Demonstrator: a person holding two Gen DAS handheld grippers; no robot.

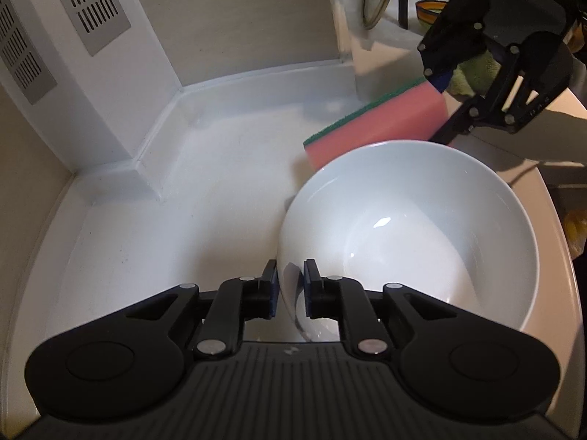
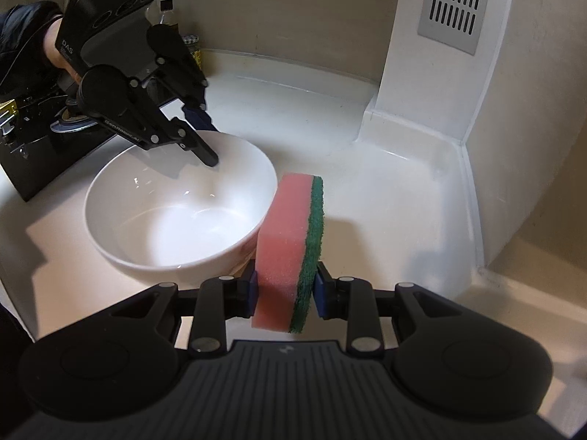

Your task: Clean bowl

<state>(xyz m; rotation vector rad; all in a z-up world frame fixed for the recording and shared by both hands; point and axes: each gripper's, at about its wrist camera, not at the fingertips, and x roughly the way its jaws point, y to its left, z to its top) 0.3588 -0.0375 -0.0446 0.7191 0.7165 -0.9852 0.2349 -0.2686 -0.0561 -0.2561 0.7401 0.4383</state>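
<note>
Closest in, at the left gripper (image 1: 290, 293): jaws a little way apart, one pad on each side of the near rim of the white bowl (image 1: 403, 227). Looks like no squeeze on the rim now, just a loose fit around it. Right in front of that gripper, the rest of the bowl, resting on the white counter (image 1: 165, 238), shiny and bare inside.

Just past the far rim of the bowl: the pink sponge with a green scrub side (image 1: 374, 124), up in the air, not yet touching the inside of the bowl. Pinched tight in the right gripper (image 2: 284, 293), pink side toward the bowl and green side away from it.

Farther back, beyond both grippers: the white wall post with a grey vent (image 1: 91, 7).

Likely next: bring the sponge over the rim and rub the inside.

Things that could go wrong:
- With no firm hold on the rim, could slide or spin away at the first push from the sponge.
- Could tip up if the push lands on the far rim and not inside.
- Could slip off the smooth, shiny rim even with a squeeze.
- Could bend or pop loose from its pads if the sponge is pressed too hard.
</note>
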